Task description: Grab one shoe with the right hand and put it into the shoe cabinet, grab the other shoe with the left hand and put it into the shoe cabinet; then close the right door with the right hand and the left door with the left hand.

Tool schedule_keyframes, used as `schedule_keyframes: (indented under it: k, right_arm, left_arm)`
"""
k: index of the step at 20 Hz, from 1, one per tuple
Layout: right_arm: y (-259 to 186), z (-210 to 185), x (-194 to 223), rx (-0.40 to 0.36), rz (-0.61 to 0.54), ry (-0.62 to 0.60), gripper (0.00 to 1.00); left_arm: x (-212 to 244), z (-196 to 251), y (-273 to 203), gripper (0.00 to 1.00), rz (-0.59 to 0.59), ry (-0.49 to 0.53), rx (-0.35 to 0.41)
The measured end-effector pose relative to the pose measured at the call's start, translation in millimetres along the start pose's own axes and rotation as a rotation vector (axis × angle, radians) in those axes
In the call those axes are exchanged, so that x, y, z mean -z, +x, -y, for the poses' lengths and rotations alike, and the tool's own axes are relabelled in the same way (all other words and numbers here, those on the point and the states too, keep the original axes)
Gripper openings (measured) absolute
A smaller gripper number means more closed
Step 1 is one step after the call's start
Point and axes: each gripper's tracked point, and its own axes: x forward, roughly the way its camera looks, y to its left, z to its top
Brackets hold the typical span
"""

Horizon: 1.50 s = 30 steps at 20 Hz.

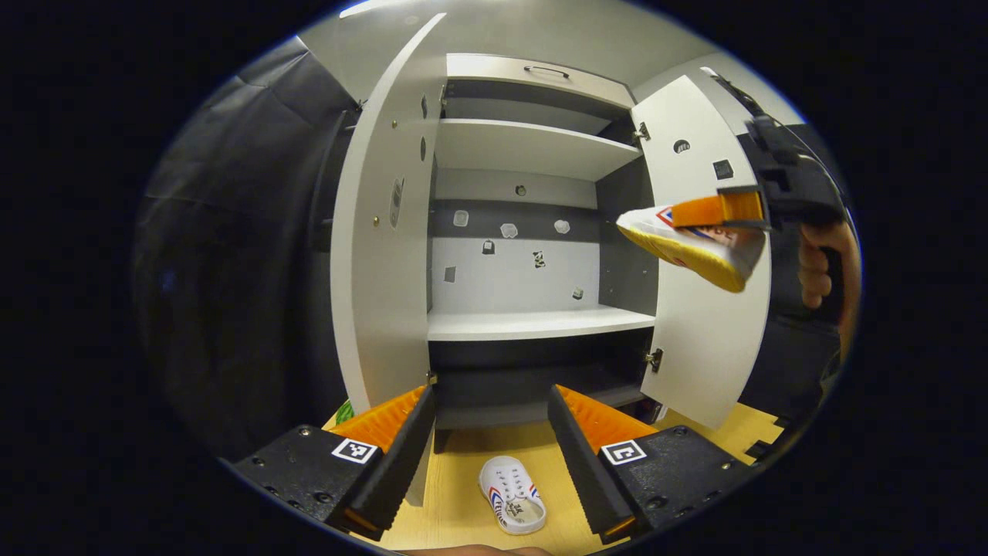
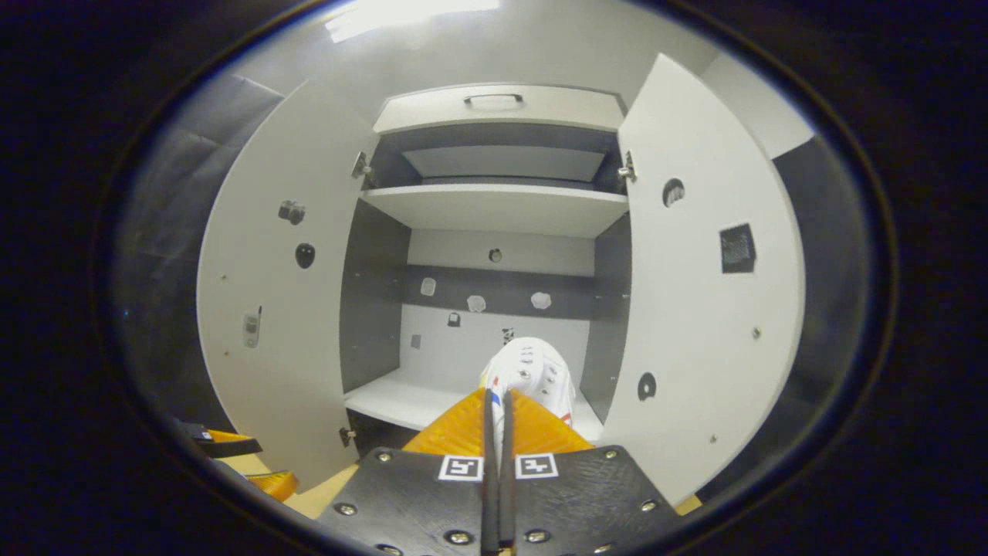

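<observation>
Right tool [image 2: 498, 421] pinches 1 light, soft-sided shoe [image 2: 532, 374] by its heel rim; left tool [image 1: 490, 432] gapes wide above the other shoe [image 1: 512, 503].

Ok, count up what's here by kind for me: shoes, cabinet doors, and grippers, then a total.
Shoes: 2, the held shoe and the floor shoe
Cabinet doors: 2, left door and right door, both open
Grippers: 2, left gripper and right gripper
Total: 6

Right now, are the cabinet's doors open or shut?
Open. The left door and the right door both stand swung outward, baring the shelf inside the cabinet.
</observation>
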Motion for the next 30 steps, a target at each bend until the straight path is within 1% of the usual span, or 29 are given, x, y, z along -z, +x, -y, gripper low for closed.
schedule_keyframes:
  k: [3, 4, 6, 8, 9, 10, 11, 12, 13, 14, 15, 16, 17, 20, 21, 22, 24, 26, 28, 30]
  right_arm:
    - [52.1, -7.8, -10.0, -0.008, -0.010, -0.039, 0.01]
    - [71.6, -9.0, -7.0, -0.005, -0.018, -0.039, 0.01]
    - [109.0, -6.4, 3.8, 0.003, -0.039, -0.038, 0.01]
    - [146.6, 6.2, 21.9, 0.024, -0.053, -0.069, 0.01]
    - [163.5, 14.5, 23.0, 0.043, -0.042, -0.095, 0.01]
    - [179.3, 29.9, 20.8, 0.086, -0.012, -0.118, 0.01]
    - [191.9, 40.4, 21.3, 0.120, 0.016, -0.116, 0.01]
    - [202.9, 42.5, 41.8, 0.128, -0.018, -0.094, 0.01]
    - [203.4, 35.6, 75.3, 0.087, -0.062, -0.070, 0.01]
    - [224.1, 23.5, 98.9, 0.033, -0.028, 0.034, 0.01]
    - [219.7, 23.8, 101.4, 0.081, -0.022, 0.077, 0.05]
    - [219.3, 25.7, 107.1, 0.081, -0.036, 0.070, 0.02]
    - [216.5, 15.8, 112.8, 0.035, -0.055, 0.064, 0.00]
    - [202.8, 20.3, 118.6, 0.066, -0.046, -0.016, 0.01]
    - [196.3, 20.7, 117.7, 0.070, -0.037, -0.011, 0.01]
    - [190.0, 17.2, 118.3, 0.050, -0.035, 0.012, 0.01]
    - [179.9, 18.0, 120.7, 0.045, -0.041, 0.041, 0.01]
    - [172.0, 20.8, 126.6, 0.059, -0.045, 0.025, 0.01]
    - [165.1, 17.1, 133.0, 0.052, -0.054, -0.004, 0.01]
    - [159.8, 12.8, 139.3, 0.044, -0.066, -0.006, 0.01]
  left_arm:
    - [3.3, 1.5, 12.5, 0.90, 0.002, -0.024, 0.003]
    - [7.0, 1.5, 16.0, 0.85, 0.005, -0.035, -0.002]
    - [15.7, -0.1, 20.6, 0.85, 0.005, -0.050, -0.011]
    - [25.5, 0.1, 29.6, 0.85, -0.011, -0.074, -0.011]
    - [30.5, 2.1, 34.6, 0.85, -0.022, -0.086, -0.008]
    - [34.7, 3.0, 39.3, 0.90, -0.026, -0.095, -0.003]
    - [38.6, 3.1, 41.9, 0.90, -0.029, -0.099, -0.007]
    - [44.9, 0.8, 43.0, 0.90, -0.037, -0.094, -0.019]
    - [49.4, -0.9, 45.5, 0.90, -0.031, -0.077, -0.022]
    - [52.3, -3.5, 48.9, 0.85, -0.028, -0.075, -0.039]
    - [51.8, -6.3, 52.4, 0.90, -0.010, -0.068, -0.048]
    - [51.2, -10.3, 55.1, 0.90, -0.005, -0.063, -0.069]
    - [52.3, -14.1, 57.5, 0.90, -0.008, -0.055, -0.083]
    - [56.4, -15.9, 59.5, 0.90, -0.035, -0.025, -0.098]
    - [54.9, -17.9, 60.3, 0.90, -0.030, -0.025, -0.105]
    - [57.8, -17.1, 60.8, 0.88, -0.029, -0.021, -0.107]
    - [61.8, -17.3, 62.0, 0.89, -0.030, -0.016, -0.109]
    - [67.7, -13.8, 62.5, 0.87, -0.050, -0.019, -0.099]
    - [68.3, -12.6, 62.9, 0.89, -0.056, -0.009, -0.098]
    - [66.6, -12.7, 62.8, 0.89, -0.054, -0.013, -0.099]
